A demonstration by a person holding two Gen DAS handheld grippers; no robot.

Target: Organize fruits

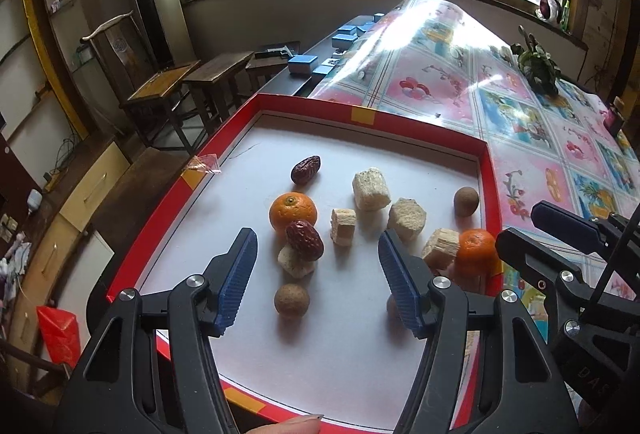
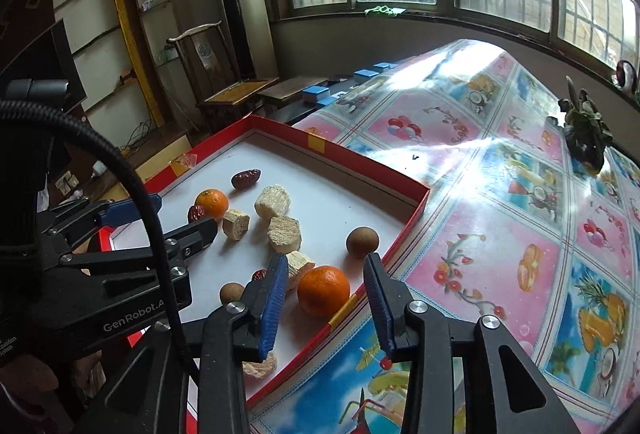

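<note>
A red tray [image 1: 420, 126] with a white floor holds the fruit. My left gripper [image 1: 318, 246] stands open above a red date [image 1: 305, 240] that rests on a pale chunk [image 1: 296, 264], with an orange [image 1: 293, 212] just behind and a brown round fruit [image 1: 292, 298] in front. A second date [image 1: 306, 169] lies farther back. My right gripper [image 2: 327, 266] is open at the tray's [image 2: 360, 162] near right corner. A second orange [image 2: 324, 290] sits between its fingers with gaps on both sides. Several pale chunks [image 2: 284, 234] and another brown fruit [image 2: 362, 242] lie scattered around.
The tray sits on a glossy fruit-print tablecloth [image 2: 500, 226]. A dark plant ornament [image 2: 586, 134] stands at the far right. Blue boxes [image 1: 303, 64] lie beyond the tray, and wooden stools [image 1: 168, 90] stand to the left on the floor. A person's fingertip [image 1: 296, 424] shows at the bottom edge.
</note>
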